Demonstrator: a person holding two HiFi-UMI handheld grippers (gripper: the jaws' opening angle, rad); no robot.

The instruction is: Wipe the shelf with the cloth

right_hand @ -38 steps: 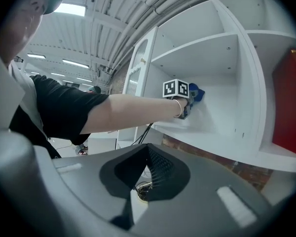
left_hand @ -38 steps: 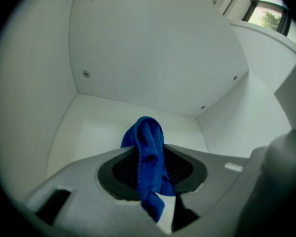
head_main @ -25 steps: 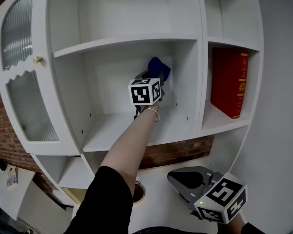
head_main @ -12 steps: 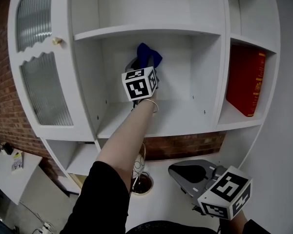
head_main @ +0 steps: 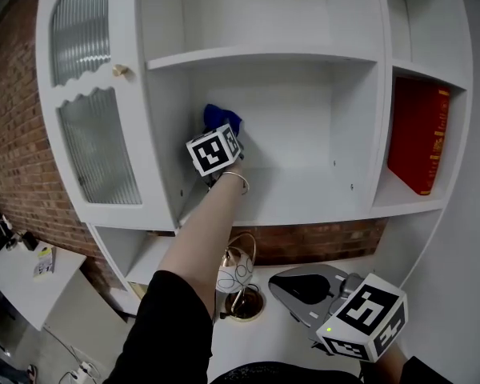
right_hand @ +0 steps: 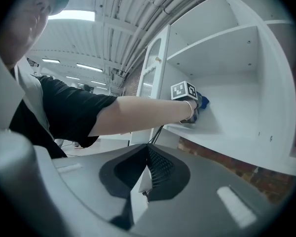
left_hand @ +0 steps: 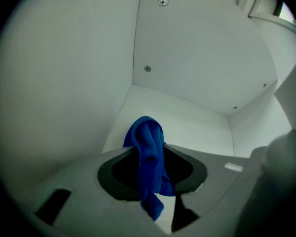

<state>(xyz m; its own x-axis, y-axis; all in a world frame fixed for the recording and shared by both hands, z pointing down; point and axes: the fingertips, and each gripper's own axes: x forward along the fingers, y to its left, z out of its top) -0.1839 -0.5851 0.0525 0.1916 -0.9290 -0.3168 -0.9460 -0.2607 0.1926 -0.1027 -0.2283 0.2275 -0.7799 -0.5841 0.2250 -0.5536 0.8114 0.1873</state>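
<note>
The left gripper (left_hand: 153,168) is pinching the blue cloth (left_hand: 148,144) between its jaws, the bunched fabric sticking out past the tips and a tail hanging below them. In the head view this is sitting left of centre, deep in the middle compartment near the corner where the left side wall meets the back panel; whether the cloth is actually pressing on a surface cannot be told. To wipe well, the person is probably needing to lower the wad flat onto the shelf (head_main: 304,200), keep the grip firm so the fabric is not slipping out, and sweep from that left corner toward the right wall in overlapping passes. The right gripper (right_hand: 147,180) is hanging low at the lower right of the head view, its jaws closed together on nothing. Of the compartments, the middle one is holding only the gripper and cloth, while the narrow one at the right edge is housing a red book (head_main: 420,138) standing upright.
</note>
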